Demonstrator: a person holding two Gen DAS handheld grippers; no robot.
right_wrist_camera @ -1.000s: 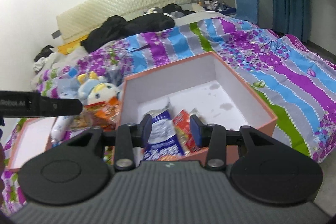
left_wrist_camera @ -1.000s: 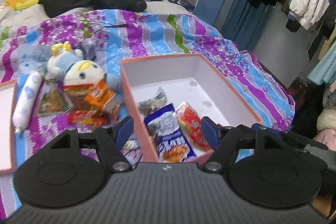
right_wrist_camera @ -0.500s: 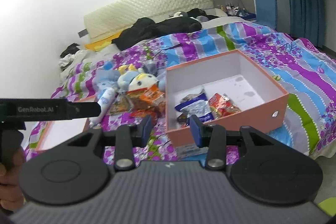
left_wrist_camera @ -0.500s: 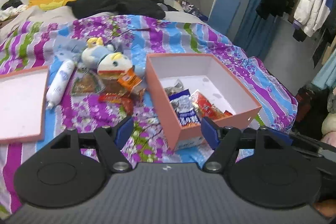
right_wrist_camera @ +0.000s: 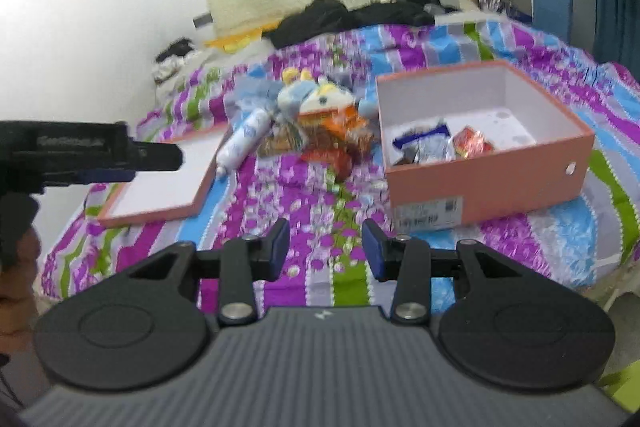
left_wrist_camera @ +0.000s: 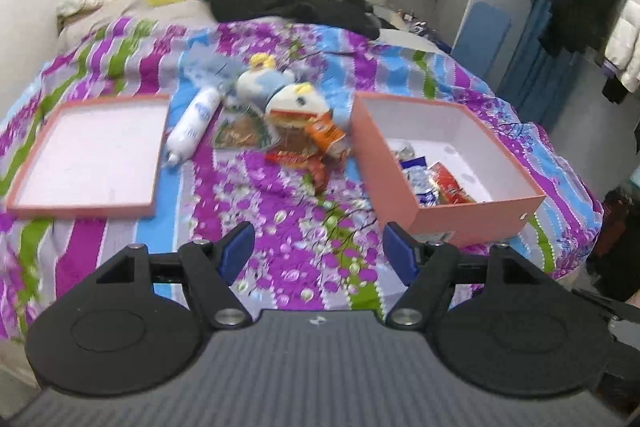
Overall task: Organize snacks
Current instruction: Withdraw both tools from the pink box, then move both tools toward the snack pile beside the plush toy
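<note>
Jaws of the left gripper (left_wrist_camera: 318,251) spread wide, nothing between them, hovering over the striped bedspread (left_wrist_camera: 288,227) near the foot of the bed. Jaws of the right gripper (right_wrist_camera: 325,249) parted more narrowly, likewise empty, above the same bedspread. Beyond both, an open pink box (left_wrist_camera: 472,211) holding a few snack packets (left_wrist_camera: 434,185). Left of the box, a loose heap of snacks (left_wrist_camera: 304,151) lying against a plush toy (left_wrist_camera: 294,99), with a white tube-shaped pack (left_wrist_camera: 194,121) further left. Beyond that, left of the box, the box lid (left_wrist_camera: 80,205) lying upturned. Behind the box, dark clothes (left_wrist_camera: 288,3) by the headboard.
</note>
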